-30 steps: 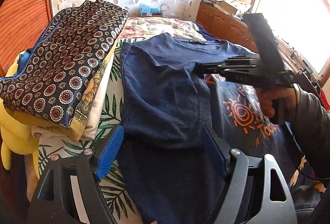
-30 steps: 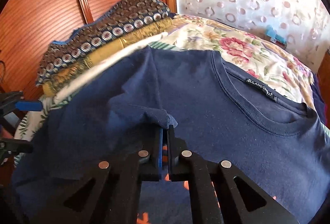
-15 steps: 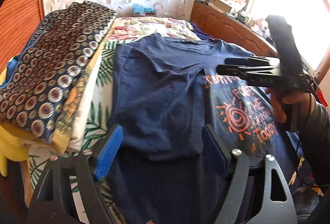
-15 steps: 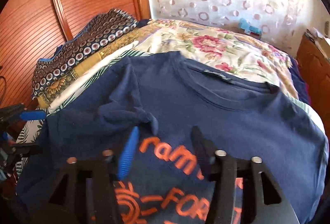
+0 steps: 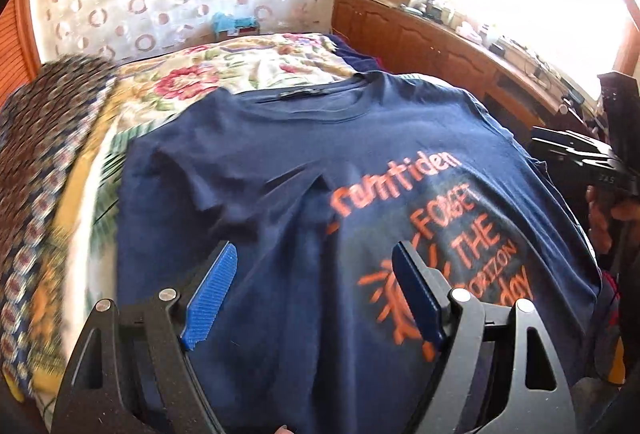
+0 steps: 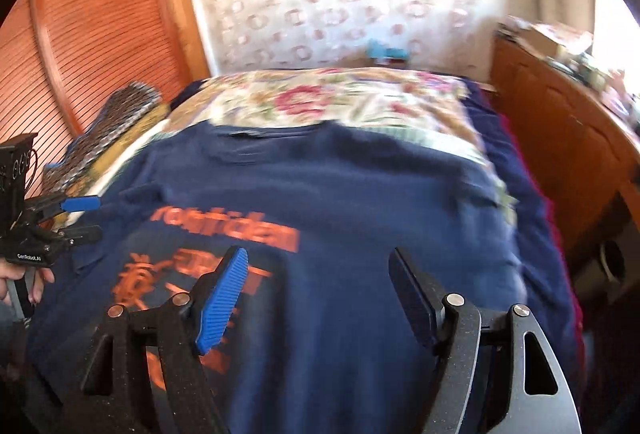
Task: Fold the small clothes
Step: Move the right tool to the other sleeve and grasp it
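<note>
Navy cotton T-shirt (image 5: 360, 194) lying on the bed (image 5: 256, 66), left sleeve folded inward. Right claw (image 6: 316, 290) just opening, nothing between; left claw (image 5: 316, 294) gaping, empty. Probably heading for the right sleeve.

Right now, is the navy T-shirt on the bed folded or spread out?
Partly folded. The navy T-shirt lies front up, collar and orange print showing, but one sleeve side is folded in over its chest. Neither gripper holds it.
</note>
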A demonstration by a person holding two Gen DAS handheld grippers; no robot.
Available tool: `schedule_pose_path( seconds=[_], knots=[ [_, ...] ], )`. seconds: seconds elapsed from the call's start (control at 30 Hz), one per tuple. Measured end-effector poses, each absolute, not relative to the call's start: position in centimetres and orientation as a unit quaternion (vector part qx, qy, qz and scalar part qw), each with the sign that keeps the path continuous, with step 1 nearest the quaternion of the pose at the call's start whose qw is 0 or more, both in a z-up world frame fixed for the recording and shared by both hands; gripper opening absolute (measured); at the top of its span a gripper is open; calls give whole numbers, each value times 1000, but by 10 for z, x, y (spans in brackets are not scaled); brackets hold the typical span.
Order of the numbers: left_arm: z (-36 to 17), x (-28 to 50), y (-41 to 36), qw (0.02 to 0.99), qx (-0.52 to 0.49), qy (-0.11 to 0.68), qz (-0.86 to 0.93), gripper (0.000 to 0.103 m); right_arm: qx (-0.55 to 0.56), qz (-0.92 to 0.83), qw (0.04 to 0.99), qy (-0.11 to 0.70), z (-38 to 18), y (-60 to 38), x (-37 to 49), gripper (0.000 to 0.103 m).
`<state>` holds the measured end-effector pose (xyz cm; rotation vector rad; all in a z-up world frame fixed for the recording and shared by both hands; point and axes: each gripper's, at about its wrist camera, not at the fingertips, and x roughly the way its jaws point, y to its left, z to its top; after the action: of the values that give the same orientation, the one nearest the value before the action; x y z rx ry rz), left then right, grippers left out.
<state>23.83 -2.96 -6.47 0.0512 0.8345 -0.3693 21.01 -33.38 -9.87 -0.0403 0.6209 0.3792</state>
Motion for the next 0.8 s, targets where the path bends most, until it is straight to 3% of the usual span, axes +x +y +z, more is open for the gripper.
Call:
schedule_pose_path(
  seconds=[0.57, 0.8],
  knots=[
    [-93, 268, -93, 883, 85, 427, -175, 81, 69, 91, 933, 342, -124, -428, 204, 75],
    [-97, 263, -94, 889, 92, 414, -173, 89, 85, 98, 920, 369, -133, -445, 216, 62]
  ],
)
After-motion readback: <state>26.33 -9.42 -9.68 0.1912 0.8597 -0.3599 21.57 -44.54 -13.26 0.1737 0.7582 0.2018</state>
